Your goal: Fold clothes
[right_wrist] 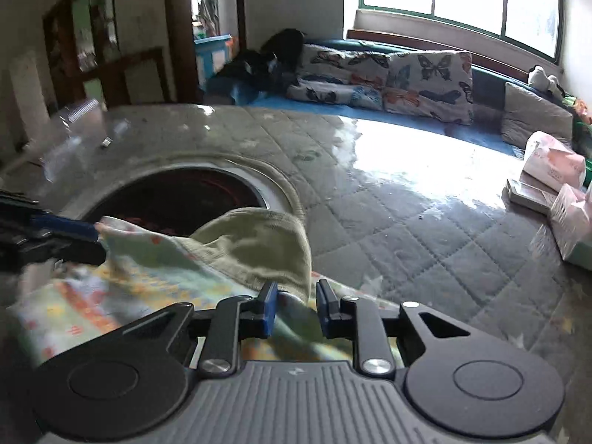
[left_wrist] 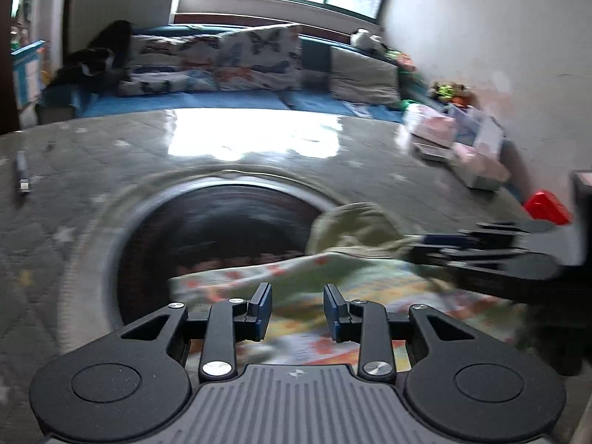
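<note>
Both hand-held grippers are seen over a small printed garment [right_wrist: 122, 281] lying on a quilted grey surface [right_wrist: 425, 229], partly across a dark round opening [right_wrist: 177, 199] set into it. On the left hand-held gripper [left_wrist: 298, 310] the jaws stand spread, with the cloth seen below and between them; in its own view no pad is seen pressing on fabric. In the right wrist view, however, a blue pad of that gripper appears to meet the garment's far corner, so whether that corner is pinched cannot be told. On the right hand-held gripper [right_wrist: 295, 308] the jaws stand narrowly apart about the edge of a turned-over olive flap; a firm pinch cannot be confirmed. The two tools are probably placed at opposite sides so that the piece can be stretched flat for a fold. A pale ground with orange and yellow motifs is shown by the garment, with a plain olive inner face. Motion blur hides finer detail.
</note>
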`<action>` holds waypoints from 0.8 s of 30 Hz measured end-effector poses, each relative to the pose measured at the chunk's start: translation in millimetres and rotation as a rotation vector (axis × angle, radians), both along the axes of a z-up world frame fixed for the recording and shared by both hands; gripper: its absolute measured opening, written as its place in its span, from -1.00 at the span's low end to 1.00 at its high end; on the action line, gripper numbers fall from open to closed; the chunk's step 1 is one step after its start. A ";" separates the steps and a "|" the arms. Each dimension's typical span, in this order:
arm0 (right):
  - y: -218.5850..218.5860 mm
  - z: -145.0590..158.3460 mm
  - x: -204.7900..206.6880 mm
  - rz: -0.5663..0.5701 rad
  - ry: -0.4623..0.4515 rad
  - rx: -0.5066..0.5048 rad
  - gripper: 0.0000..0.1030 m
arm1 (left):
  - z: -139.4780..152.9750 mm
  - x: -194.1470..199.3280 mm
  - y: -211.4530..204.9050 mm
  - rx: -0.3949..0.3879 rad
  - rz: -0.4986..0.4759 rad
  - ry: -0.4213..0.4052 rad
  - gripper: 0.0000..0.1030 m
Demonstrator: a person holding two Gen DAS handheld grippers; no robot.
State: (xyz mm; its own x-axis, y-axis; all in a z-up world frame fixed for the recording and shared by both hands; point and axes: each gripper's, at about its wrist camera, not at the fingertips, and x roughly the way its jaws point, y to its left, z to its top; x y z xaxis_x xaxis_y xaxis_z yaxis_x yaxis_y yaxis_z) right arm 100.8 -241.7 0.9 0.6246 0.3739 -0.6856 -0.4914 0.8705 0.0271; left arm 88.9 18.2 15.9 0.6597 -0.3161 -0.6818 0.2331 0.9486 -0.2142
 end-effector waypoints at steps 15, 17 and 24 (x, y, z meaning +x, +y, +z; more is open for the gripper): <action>-6.0 23.2 -60.9 0.126 -0.034 0.053 -0.40 | -11.0 -6.6 -25.5 -0.045 -0.047 0.006 -0.39; -2.7 22.9 -76.6 0.158 -0.045 0.050 -0.37 | -7.1 -21.7 -25.3 -0.033 -0.059 -0.014 -0.39; 11.2 16.2 -112.4 0.215 -0.089 0.007 -0.32 | -9.1 -72.5 -31.6 0.006 -0.092 -0.061 -0.39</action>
